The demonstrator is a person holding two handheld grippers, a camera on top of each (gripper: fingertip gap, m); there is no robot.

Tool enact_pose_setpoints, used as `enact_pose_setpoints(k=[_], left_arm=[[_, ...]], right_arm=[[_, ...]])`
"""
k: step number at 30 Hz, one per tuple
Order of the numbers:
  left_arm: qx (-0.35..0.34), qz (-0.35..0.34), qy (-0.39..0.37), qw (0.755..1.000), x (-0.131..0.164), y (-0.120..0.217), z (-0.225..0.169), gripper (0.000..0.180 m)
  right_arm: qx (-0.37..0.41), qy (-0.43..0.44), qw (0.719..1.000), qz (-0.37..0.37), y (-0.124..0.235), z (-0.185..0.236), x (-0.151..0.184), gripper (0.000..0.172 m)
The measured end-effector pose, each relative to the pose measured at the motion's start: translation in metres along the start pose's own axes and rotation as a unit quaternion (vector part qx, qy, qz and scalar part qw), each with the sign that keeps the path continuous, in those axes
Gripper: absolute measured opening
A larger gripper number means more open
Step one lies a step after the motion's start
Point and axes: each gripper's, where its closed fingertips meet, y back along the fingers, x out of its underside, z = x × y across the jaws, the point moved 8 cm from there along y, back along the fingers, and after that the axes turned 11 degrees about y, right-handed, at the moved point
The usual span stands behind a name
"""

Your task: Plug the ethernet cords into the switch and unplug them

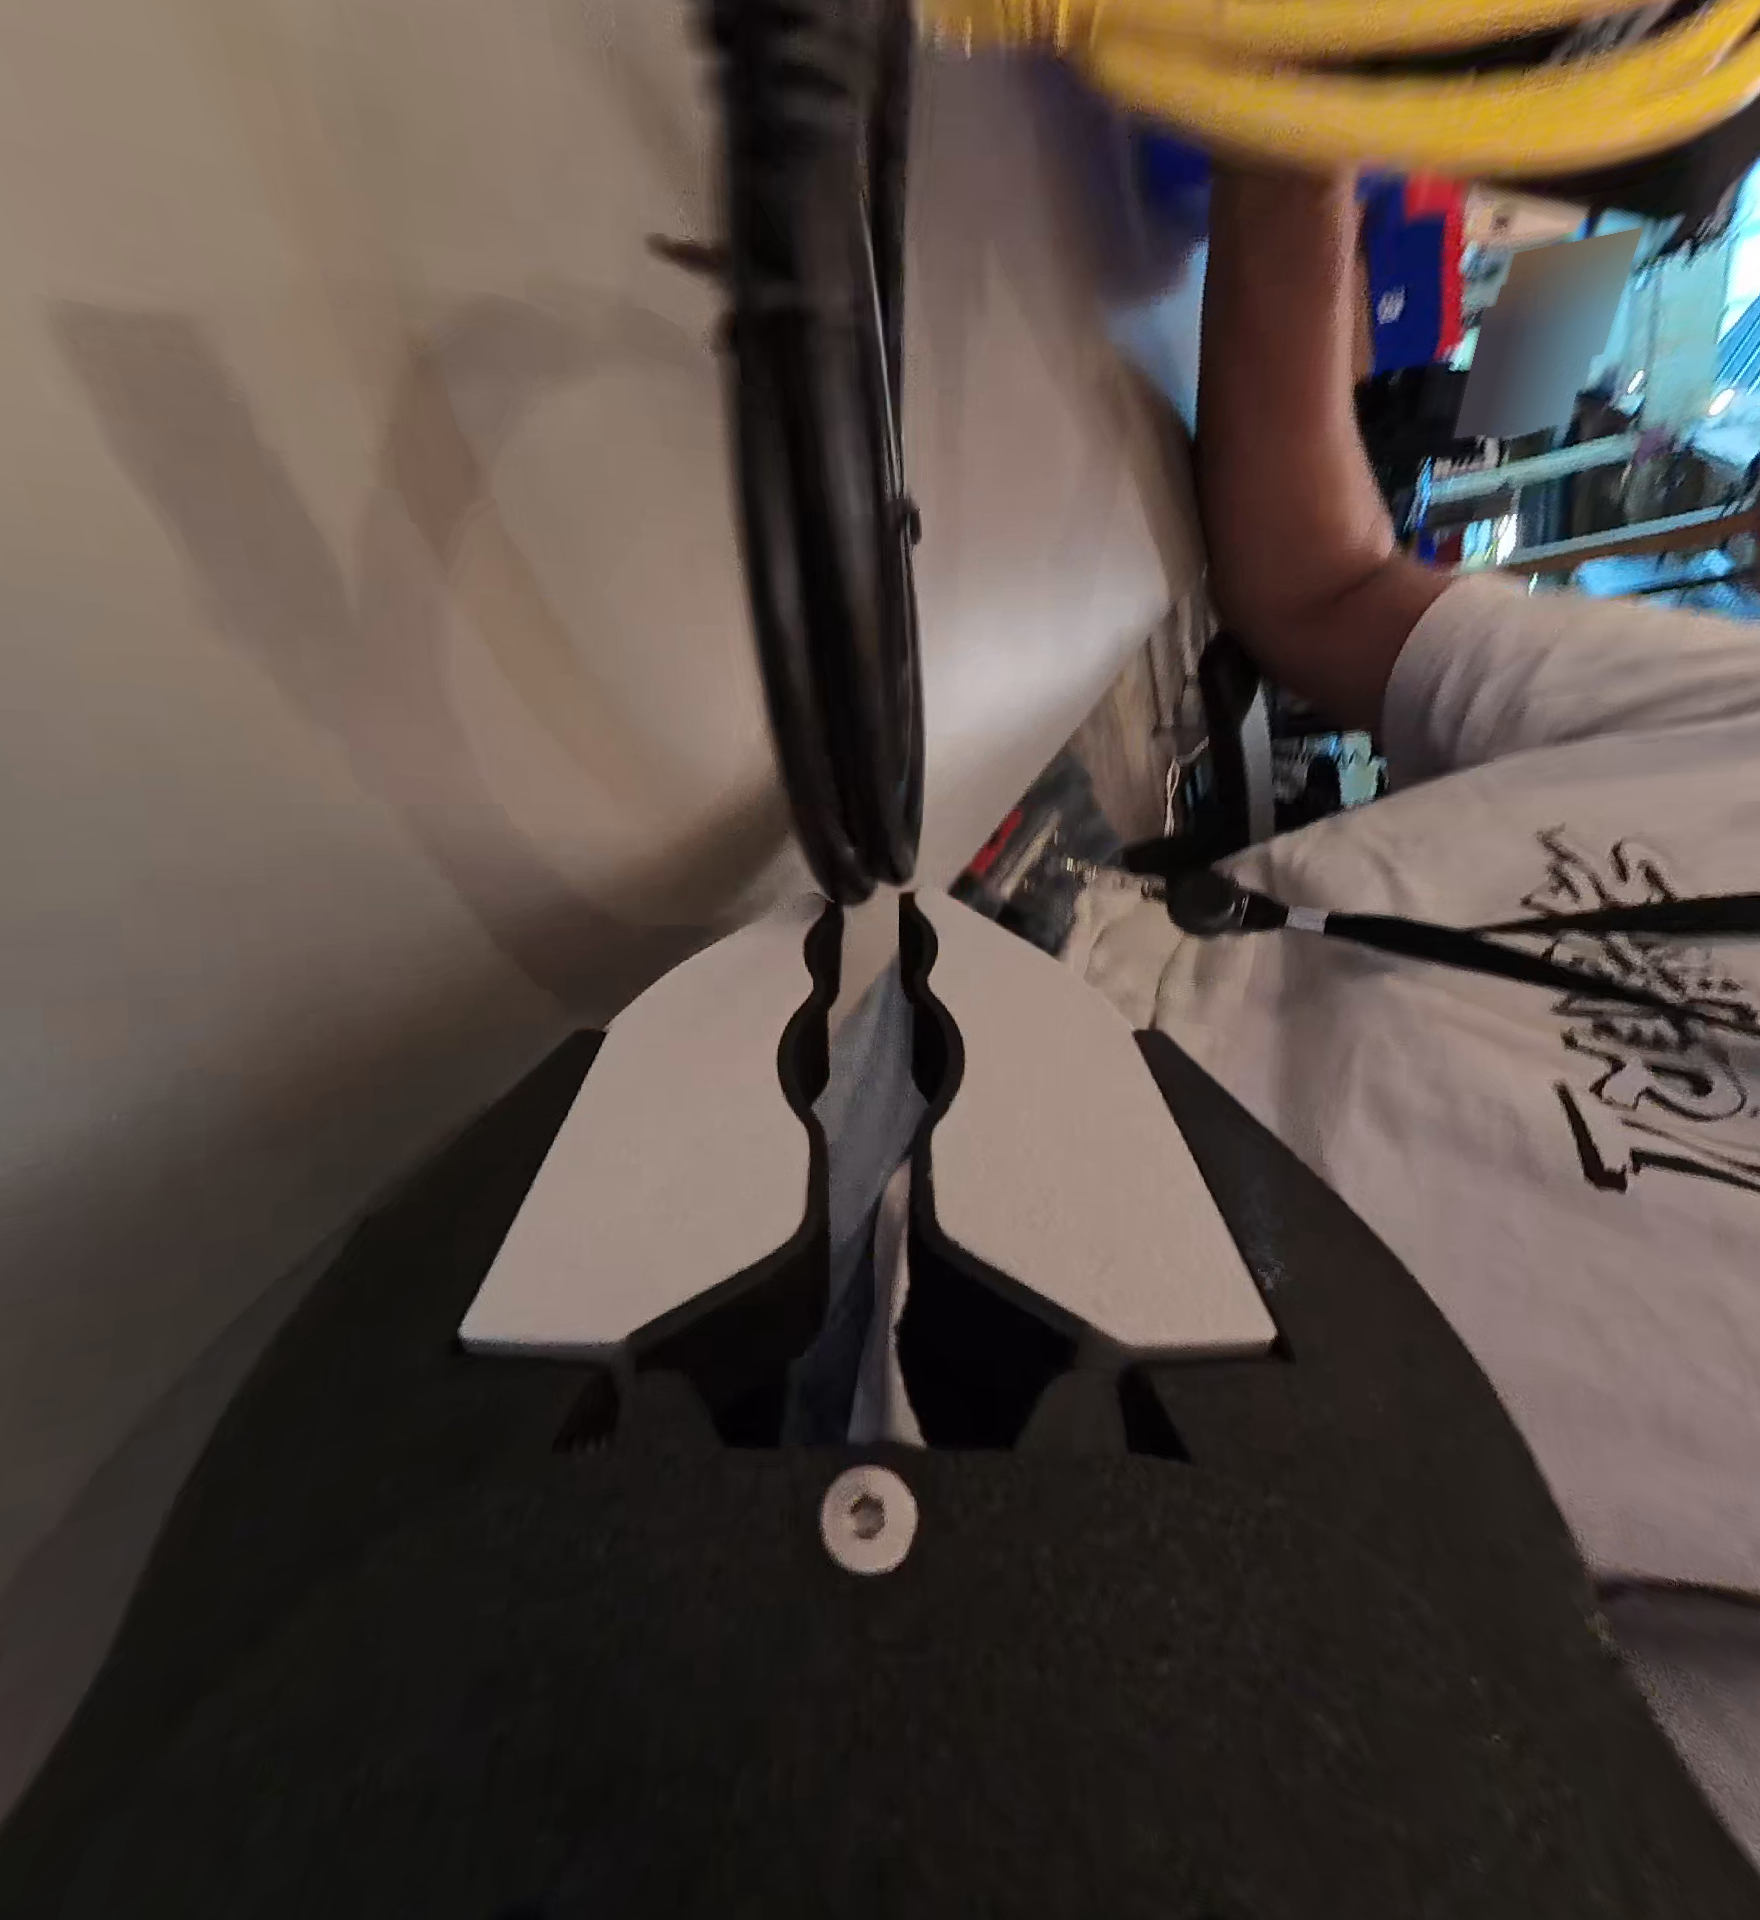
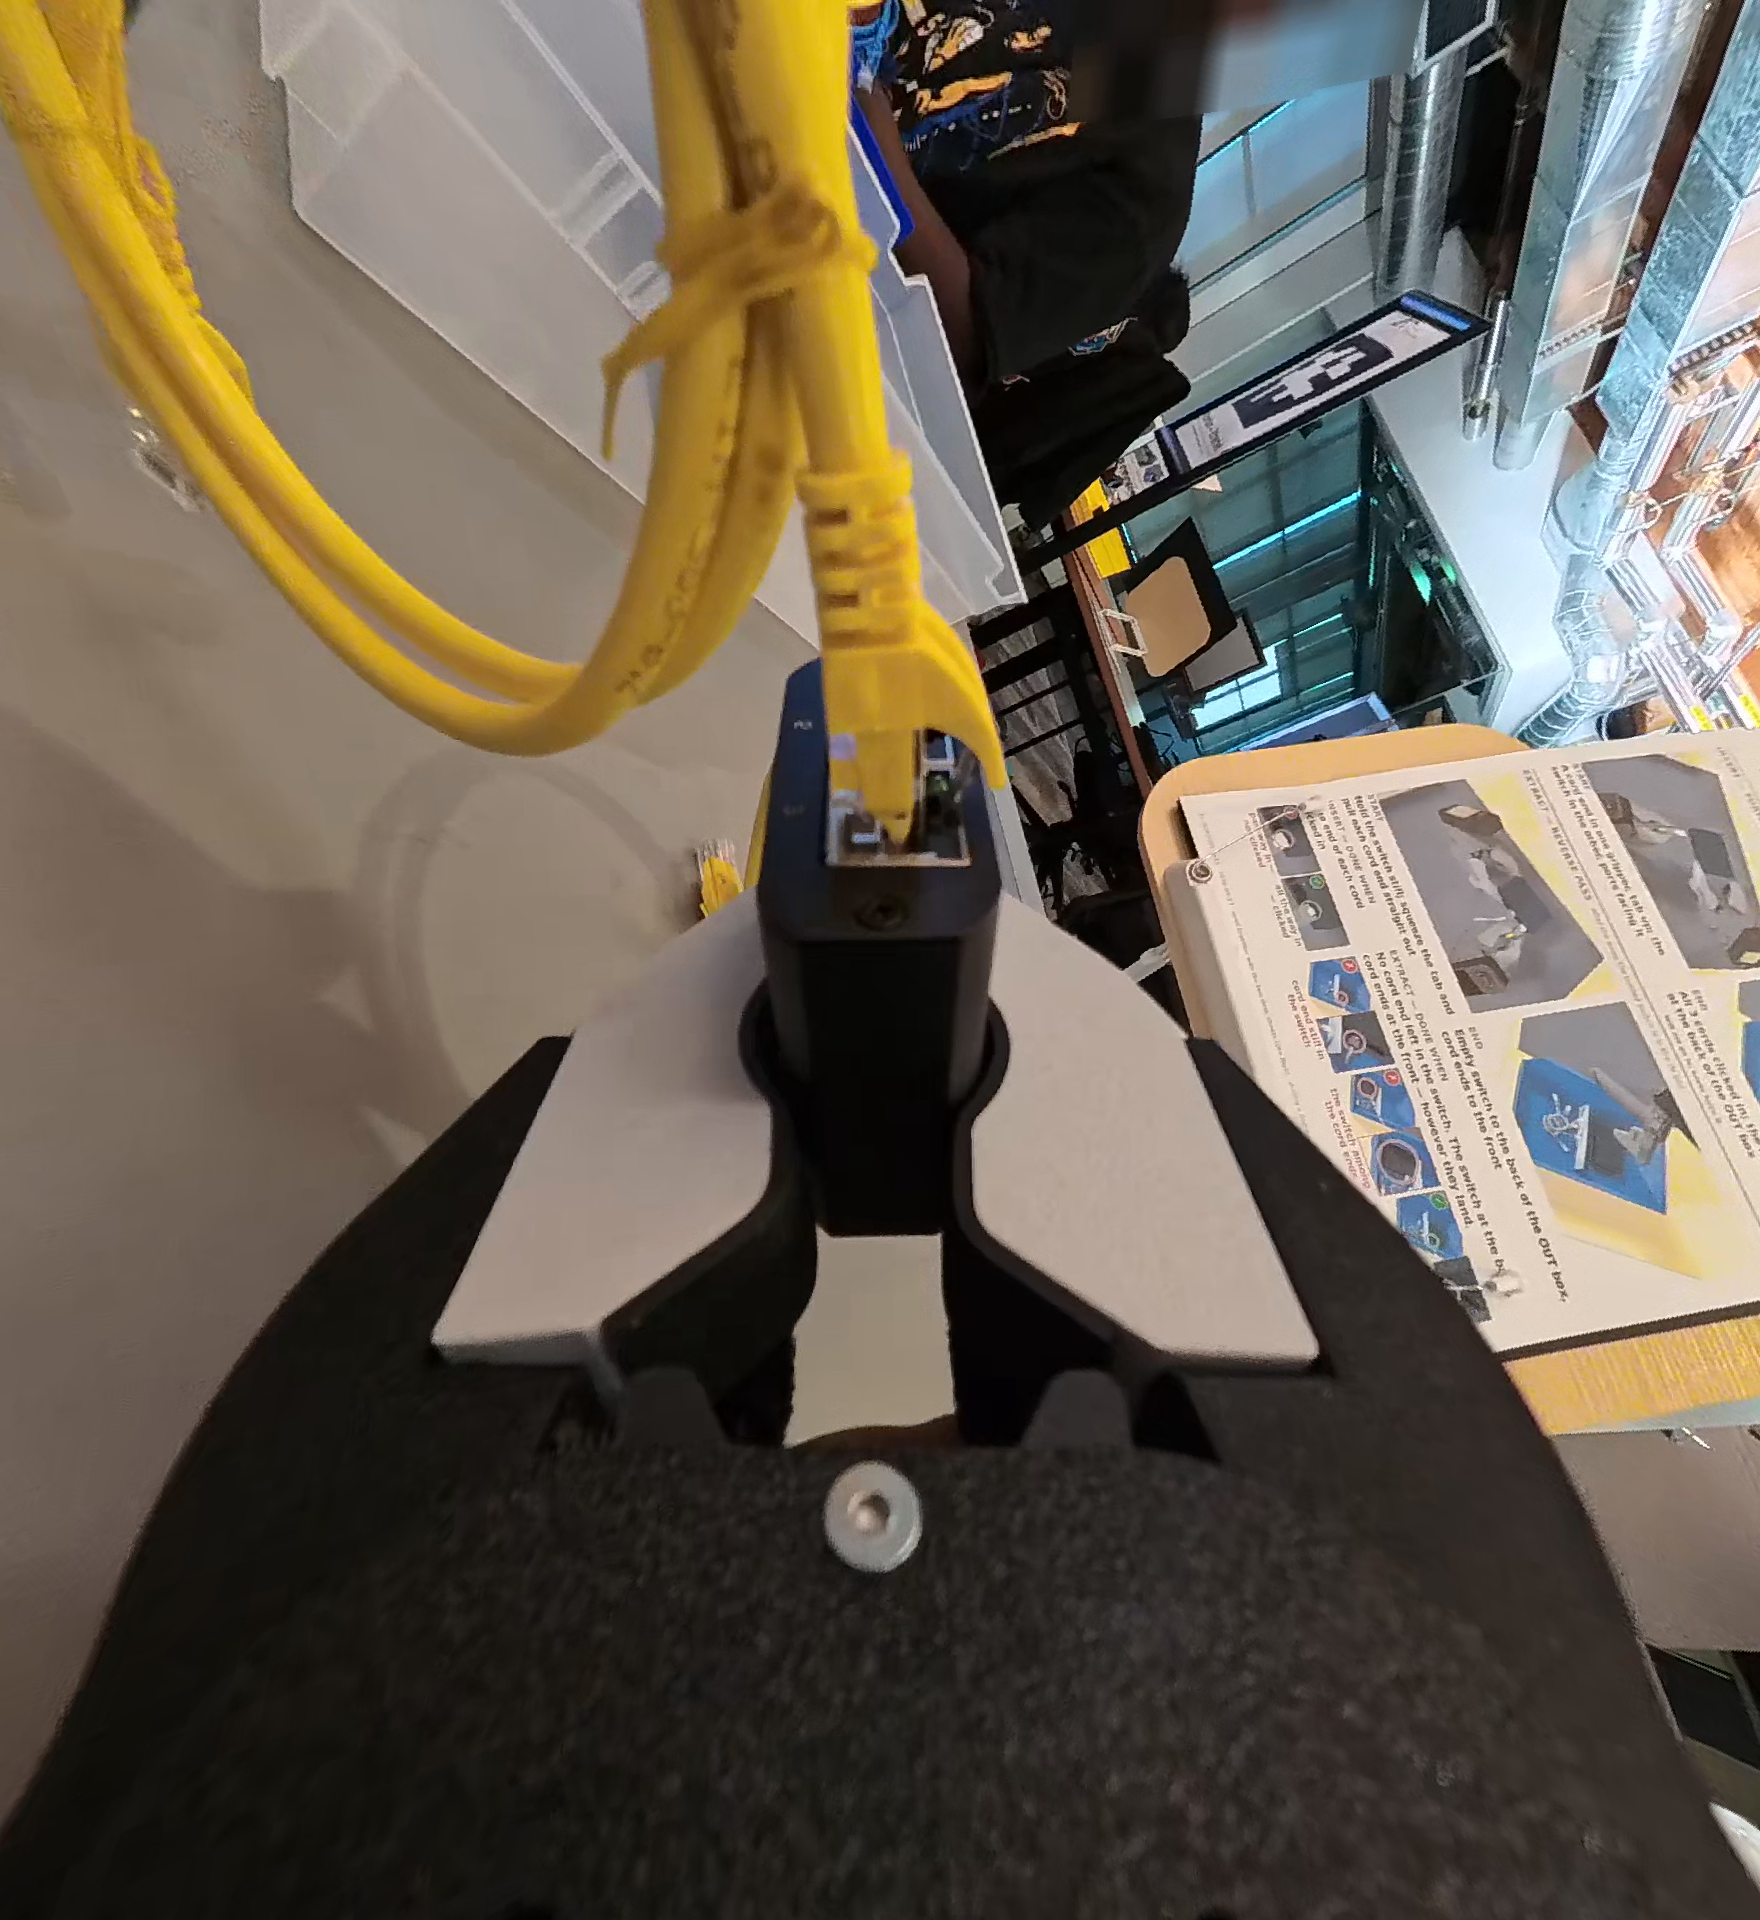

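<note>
Right wrist view: the right hand-held gripper (image 2: 874,1039) is clamped on a dark blue-black network switch (image 2: 876,997), both pads pressing its narrow sides, the port face turned away from the camera toward 12 o'clock. A yellow ethernet cord (image 2: 860,582) comes down from 12 o'clock with its booted plug at a port opening; the plug tip sits at the mouth of the port, and whether it is fully seated cannot be told. The rest of the yellow cord hangs in loops toward 10 o'clock, bound with a yellow tie (image 2: 751,270). Another yellow plug (image 2: 718,873) lies on the pale worktop (image 2: 180,935) just at 9 o'clock of the switch. A clear plastic bin (image 2: 543,208) stands at 11 o'clock, and a printed instruction sheet (image 2: 1530,1029) on a board lies at 3 o'clock.

Left wrist view: heavily blurred. The left hand-held gripper (image 1: 871,914) is narrowed, a slim gap showing between its fingertips. A bundled black cord (image 1: 834,520) runs from 12 o'clock to the tips; whether it is pinched there cannot be told. A person's white shirt (image 1: 1478,1039) fills 3 o'clock.
</note>
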Motion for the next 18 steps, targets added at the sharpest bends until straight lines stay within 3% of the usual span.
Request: enact_pose_setpoints(k=[4,7,10,13,18], left_arm=[[-0.042,0.034,0.002,0.999,0.012,0.006,0.0,0.025],[-0.098,-0.034,-0.002,0.995,0.005,0.032,-0.001,0.035],[-0.166,-0.143,-0.033,0.975,-0.01,0.051,-0.009,0.038],[-0.237,-0.217,-0.077,0.944,-0.024,0.043,-0.025,0.039],[-0.348,-0.227,-0.116,0.902,-0.029,0.009,-0.032,0.046]], right_arm=[[-0.001,-0.003,1.0,0.0,0.001,0.0,0.0,0.025],[-0.001,0.0,1.0,0.0,0.001,0.001,-0.001,0.025],[-0.003,-0.002,1.0,-0.001,0.001,0.002,-0.001,0.025],[-0.005,-0.001,1.0,-0.001,0.001,0.003,-0.001,0.025],[-0.006,0.001,1.0,-0.002,0.002,0.003,-0.002,0.025]])
